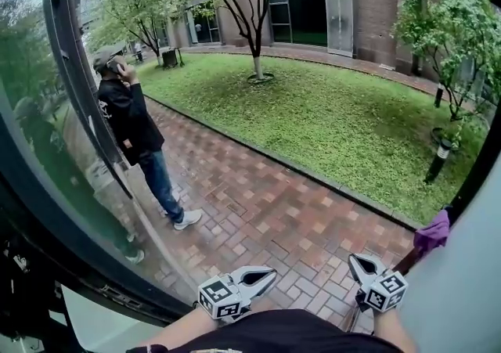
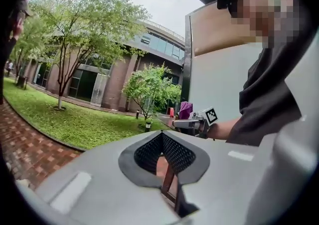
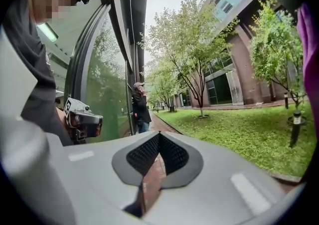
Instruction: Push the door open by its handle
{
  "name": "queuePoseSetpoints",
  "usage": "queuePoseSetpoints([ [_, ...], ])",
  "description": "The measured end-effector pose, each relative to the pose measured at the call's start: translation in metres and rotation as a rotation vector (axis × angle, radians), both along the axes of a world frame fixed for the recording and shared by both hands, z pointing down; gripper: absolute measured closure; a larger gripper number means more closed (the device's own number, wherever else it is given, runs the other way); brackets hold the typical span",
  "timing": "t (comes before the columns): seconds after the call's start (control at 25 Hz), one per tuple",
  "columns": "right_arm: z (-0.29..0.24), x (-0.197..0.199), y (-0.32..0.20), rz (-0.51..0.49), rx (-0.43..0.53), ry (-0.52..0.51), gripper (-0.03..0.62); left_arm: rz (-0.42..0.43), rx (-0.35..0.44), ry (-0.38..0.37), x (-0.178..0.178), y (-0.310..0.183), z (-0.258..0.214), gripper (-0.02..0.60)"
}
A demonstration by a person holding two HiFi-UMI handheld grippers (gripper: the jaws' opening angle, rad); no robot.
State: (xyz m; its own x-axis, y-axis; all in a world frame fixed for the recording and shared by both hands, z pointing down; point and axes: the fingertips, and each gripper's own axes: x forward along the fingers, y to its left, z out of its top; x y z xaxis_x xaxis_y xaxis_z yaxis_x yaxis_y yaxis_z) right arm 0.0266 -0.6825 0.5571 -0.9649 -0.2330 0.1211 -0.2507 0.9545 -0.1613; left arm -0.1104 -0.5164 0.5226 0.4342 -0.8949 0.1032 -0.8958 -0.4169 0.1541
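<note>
We see red-brown brick paving [image 1: 266,203] in a staggered pattern and a green lawn [image 1: 337,117]. The bystander [image 1: 135,128] wears a black jacket, blue jeans and white shoes. The left gripper [image 1: 266,271] and right gripper [image 1: 354,259] carry black-and-white marker cubes. Their grey fingers [image 2: 99,169] have black dimpled pads [image 2: 172,151]. The cloth [image 1: 432,232] is purple.

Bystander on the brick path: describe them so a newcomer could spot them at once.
In the head view, find the glass door on the left, then the brick path beside it. The bystander stands there: cap, dark jacket, blue jeans, white shoes, hand at the ear. The dim figure alongside is only a reflection.
</note>
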Motion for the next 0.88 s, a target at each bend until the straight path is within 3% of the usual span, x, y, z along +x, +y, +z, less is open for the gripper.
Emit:
queuePoseSetpoints([
  [0.2, -0.005, -0.022, 0.067, -0.009, 0.034, 0.008, 0.594, 0.037, 0.041, 0.002, -0.002, 0.065, 0.002, 0.563],
  [0.4, -0.004, -0.026, 0.178, 0.081, 0.056, 0.047, 0.594, 0.184, 0.047, -0.049, 0.011, 0.164, 0.013, 0.563],
  [0.6, -0.01, -0.044, 0.31, 0.053, 0.044, 0.101, 0.594, 0.307, 0.022, -0.063, 0.012, 0.258, -0.005, 0.563],
  [0.88, -0.012, 0.004, 0.406, 0.196, 0.006, 0.141, 0.594, 0.361, 0.009, -0.008, 0.005, 0.329, -0.01, 0.563],
])
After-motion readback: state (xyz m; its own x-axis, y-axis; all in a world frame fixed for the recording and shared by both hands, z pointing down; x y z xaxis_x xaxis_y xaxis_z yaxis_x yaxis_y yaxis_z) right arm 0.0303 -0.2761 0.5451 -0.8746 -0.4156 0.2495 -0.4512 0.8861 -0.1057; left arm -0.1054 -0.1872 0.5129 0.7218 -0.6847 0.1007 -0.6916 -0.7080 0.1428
